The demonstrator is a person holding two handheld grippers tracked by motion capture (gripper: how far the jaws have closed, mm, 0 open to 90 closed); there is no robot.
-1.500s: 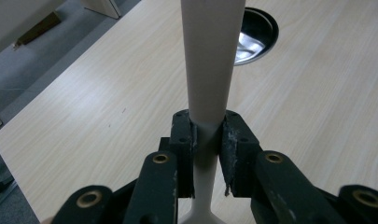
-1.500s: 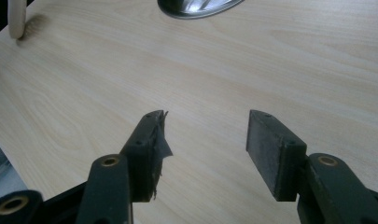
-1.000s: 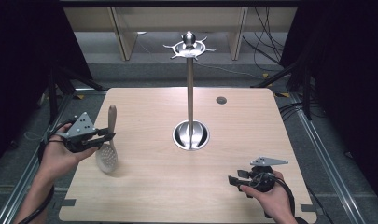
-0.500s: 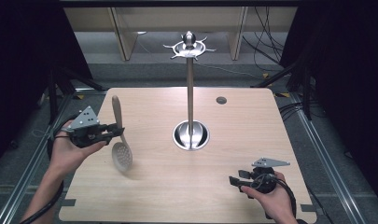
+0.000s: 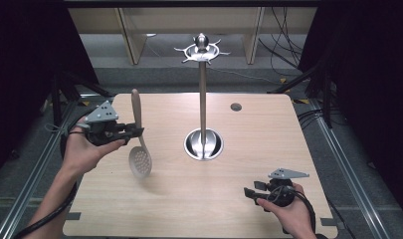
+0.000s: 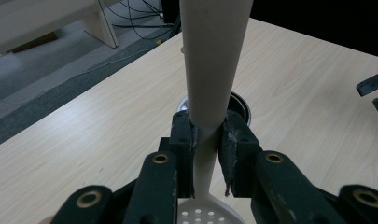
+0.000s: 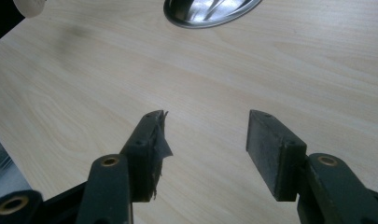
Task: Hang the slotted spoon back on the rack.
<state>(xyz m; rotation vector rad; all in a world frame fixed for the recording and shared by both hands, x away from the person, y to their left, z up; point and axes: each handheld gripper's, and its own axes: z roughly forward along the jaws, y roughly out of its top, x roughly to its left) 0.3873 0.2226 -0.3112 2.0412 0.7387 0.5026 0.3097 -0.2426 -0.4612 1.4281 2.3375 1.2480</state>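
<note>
A beige slotted spoon (image 5: 138,137) hangs above the left half of the wooden table (image 5: 249,134), handle up and perforated bowl down. My left gripper (image 5: 135,131) is shut on its handle (image 6: 210,84), the black jaws pressing the narrow neck just above the bowl (image 6: 206,213). A tall metal utensil stand (image 5: 203,99) with hooks at its top rises from a round steel base (image 5: 203,144) at the table's middle. My right gripper (image 5: 249,192) rests near the front right of the table, jaws open with nothing between them (image 7: 205,140).
A small dark hole (image 5: 236,106) sits in the tabletop behind the stand. Wooden shelving (image 5: 189,25) and cables lie on the floor beyond the far edge. Metal rails run along both sides of the table. The stand's base (image 7: 210,11) lies ahead of the right gripper.
My left gripper has lifted the spoon off the table and carried it right and farther back, turning it more upright. The right gripper has stayed in place.
</note>
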